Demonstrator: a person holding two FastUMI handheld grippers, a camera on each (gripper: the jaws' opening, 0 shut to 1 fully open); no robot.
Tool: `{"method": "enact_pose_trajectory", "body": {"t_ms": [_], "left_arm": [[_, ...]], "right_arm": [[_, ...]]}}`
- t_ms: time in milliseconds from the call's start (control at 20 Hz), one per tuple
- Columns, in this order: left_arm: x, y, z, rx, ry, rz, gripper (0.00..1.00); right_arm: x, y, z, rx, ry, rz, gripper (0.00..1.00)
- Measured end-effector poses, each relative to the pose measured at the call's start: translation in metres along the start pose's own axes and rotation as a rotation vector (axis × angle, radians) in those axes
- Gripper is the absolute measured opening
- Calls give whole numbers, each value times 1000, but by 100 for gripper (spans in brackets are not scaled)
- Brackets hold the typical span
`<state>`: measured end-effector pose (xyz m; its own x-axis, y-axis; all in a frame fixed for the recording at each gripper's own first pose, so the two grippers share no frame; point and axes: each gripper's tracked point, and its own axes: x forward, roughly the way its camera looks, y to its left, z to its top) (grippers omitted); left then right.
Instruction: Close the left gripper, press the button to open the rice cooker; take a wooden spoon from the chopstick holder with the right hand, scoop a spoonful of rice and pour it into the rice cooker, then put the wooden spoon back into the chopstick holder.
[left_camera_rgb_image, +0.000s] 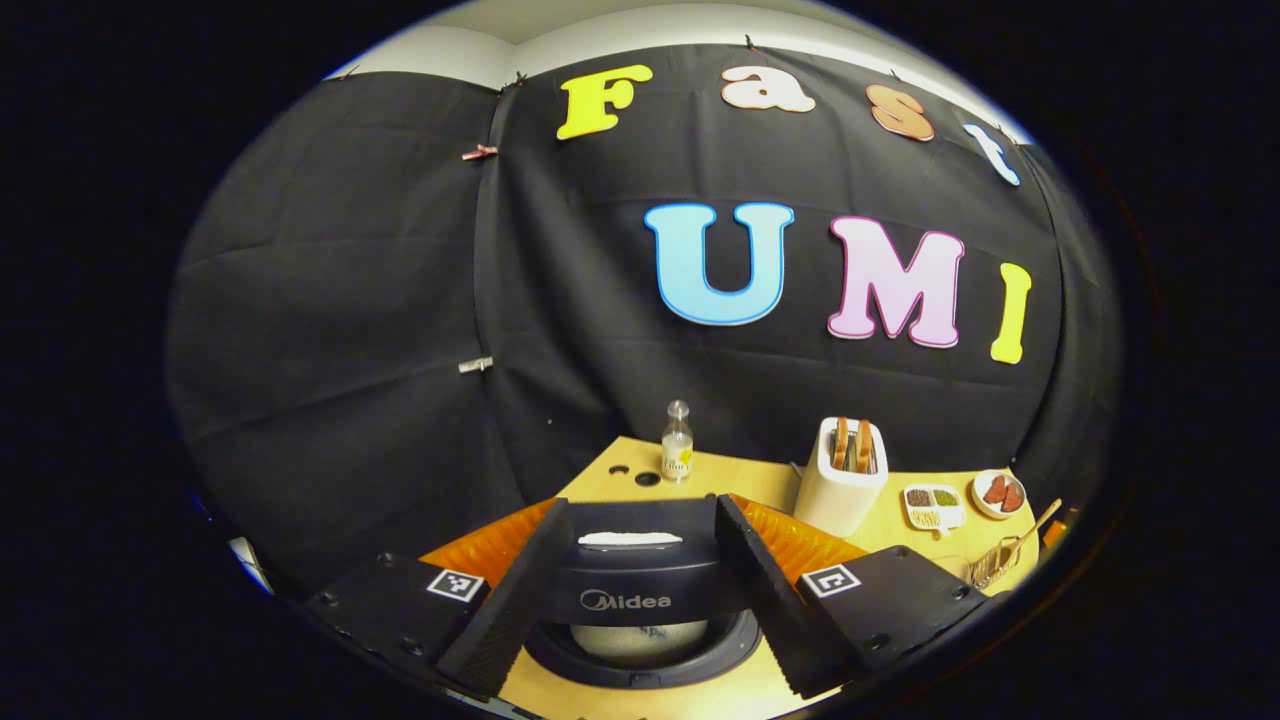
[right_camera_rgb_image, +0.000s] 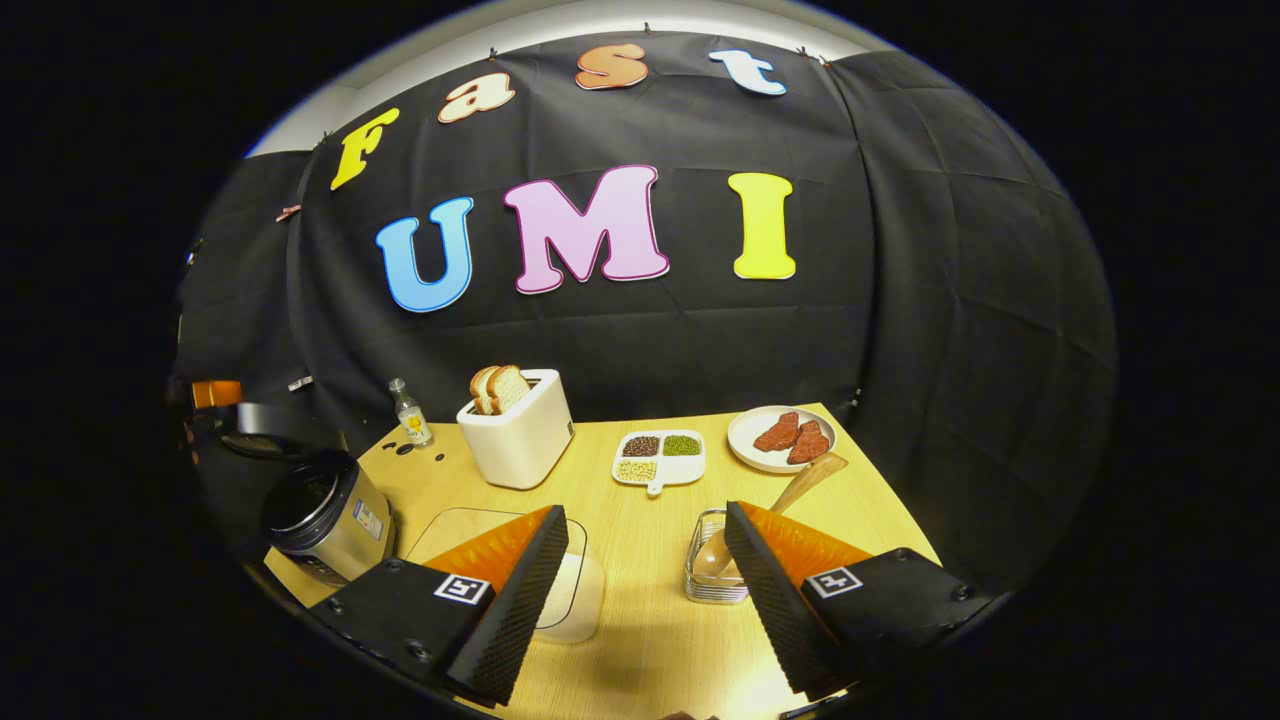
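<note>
The rice cooker (left_camera_rgb_image: 640, 655) stands open right under my left gripper (left_camera_rgb_image: 642, 508). Its dark lid (left_camera_rgb_image: 630, 590) is raised between the two spread fingers, which touch nothing. In the right gripper view the same cooker (right_camera_rgb_image: 325, 515) sits at the table's left, lid up. My right gripper (right_camera_rgb_image: 645, 512) is open over the table. The wooden spoon (right_camera_rgb_image: 805, 478) leans in the clear chopstick holder (right_camera_rgb_image: 712, 580), just beside the right finger. A clear box of rice (right_camera_rgb_image: 575, 590) lies by the left finger. In the left gripper view the holder (left_camera_rgb_image: 990, 565) sits far right.
At the back of the wooden table (right_camera_rgb_image: 660, 640) stand a white toaster (right_camera_rgb_image: 520, 430) with bread, a small glass bottle (right_camera_rgb_image: 410, 412), a divided dish of beans (right_camera_rgb_image: 660, 458) and a plate of red meat (right_camera_rgb_image: 780, 437). The black cloth wall closes the far side.
</note>
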<state>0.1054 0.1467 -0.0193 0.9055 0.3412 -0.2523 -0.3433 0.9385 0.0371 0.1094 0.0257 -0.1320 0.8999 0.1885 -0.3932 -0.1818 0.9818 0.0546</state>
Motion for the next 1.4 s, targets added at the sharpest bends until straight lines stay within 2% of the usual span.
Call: {"method": "enact_pose_trajectory", "body": {"t_ms": [250,400,450,550,800,1050,1250,1400], "left_arm": [[-2,-2,-88,14,76,-6,99],[1,-4,-121,11,109,8,99],[0,-4,-115,21,60,10,99],[5,-5,-117,25,49,6,99],[7,-7,-130,34,94,-11,100],[-9,-13,-110,7,52,-15,100],[-63,-56,-37,21,-161,-43,95],[-105,-99,0,45,-257,-86,95]], "right_arm": [[0,-3,-12,-5,30,13,99],[-2,-4,-15,-12,38,20,99],[-3,-3,-16,-14,42,25,99],[-5,-3,-19,-18,50,33,99],[-9,-6,-21,-28,48,51,99],[-12,-12,-10,-49,5,83,98],[-9,-14,13,-141,-84,100,99],[-15,3,32,-163,-133,156,99]]}}
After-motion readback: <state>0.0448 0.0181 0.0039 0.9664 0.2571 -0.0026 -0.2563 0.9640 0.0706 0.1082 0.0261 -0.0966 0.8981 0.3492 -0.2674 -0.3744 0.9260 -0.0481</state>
